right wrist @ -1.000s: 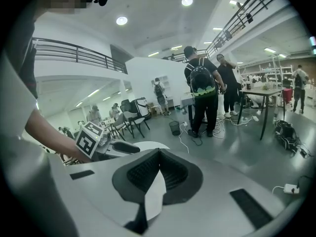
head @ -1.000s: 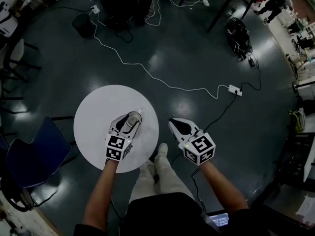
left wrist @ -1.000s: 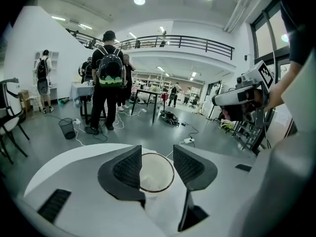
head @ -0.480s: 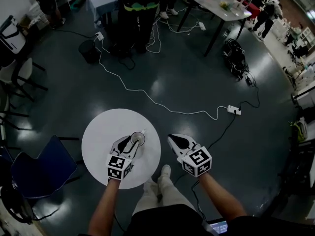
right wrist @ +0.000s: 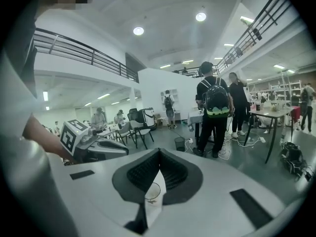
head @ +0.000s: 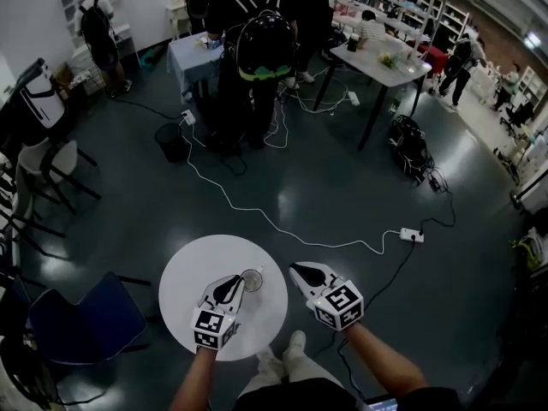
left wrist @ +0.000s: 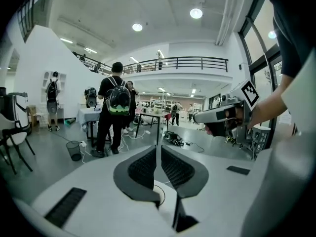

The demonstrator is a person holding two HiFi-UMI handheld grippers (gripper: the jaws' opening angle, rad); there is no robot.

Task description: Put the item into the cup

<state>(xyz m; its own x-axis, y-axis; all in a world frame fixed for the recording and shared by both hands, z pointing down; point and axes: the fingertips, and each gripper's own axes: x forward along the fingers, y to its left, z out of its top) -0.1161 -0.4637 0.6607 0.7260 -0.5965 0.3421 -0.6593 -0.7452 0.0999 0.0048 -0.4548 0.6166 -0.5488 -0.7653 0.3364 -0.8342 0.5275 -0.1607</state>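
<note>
White tabletop shows through the clear cup (head: pixel 252 280), a small round-rimmed tumbler standing upright on a round table (head: pixel 193 272), toward its right side. From the head view it reads as a thin ring with a pale glint at its far rim. What, if anything, lies inside cannot be made out.

The cup stands between the two claws. The left claw (head: pixel 236 282) is held over the table with its tips just left of the cup, not touching it. Its jaws have just been closing and now stand all but together, with only a hairline slit between the pads and nothing caught in them. In the left gripper view the cup (left wrist: pixel 163 195) shows low down, through the gap beneath the pads.

The right claw (head: pixel 295 271) hangs at the table's right edge, its tips just right of the cup and apart from it. Its jaws meet at the tips and hold nothing. In the right gripper view the cup (right wrist: pixel 153 191) appears below them, through the opening under the pads.

A white cable (head: pixel 282 229) snakes across the dark floor beyond the table. A blue chair (head: pixel 81 319) sits to the table's left, and a person with a backpack (head: pixel 257 45) stands at the far side.
</note>
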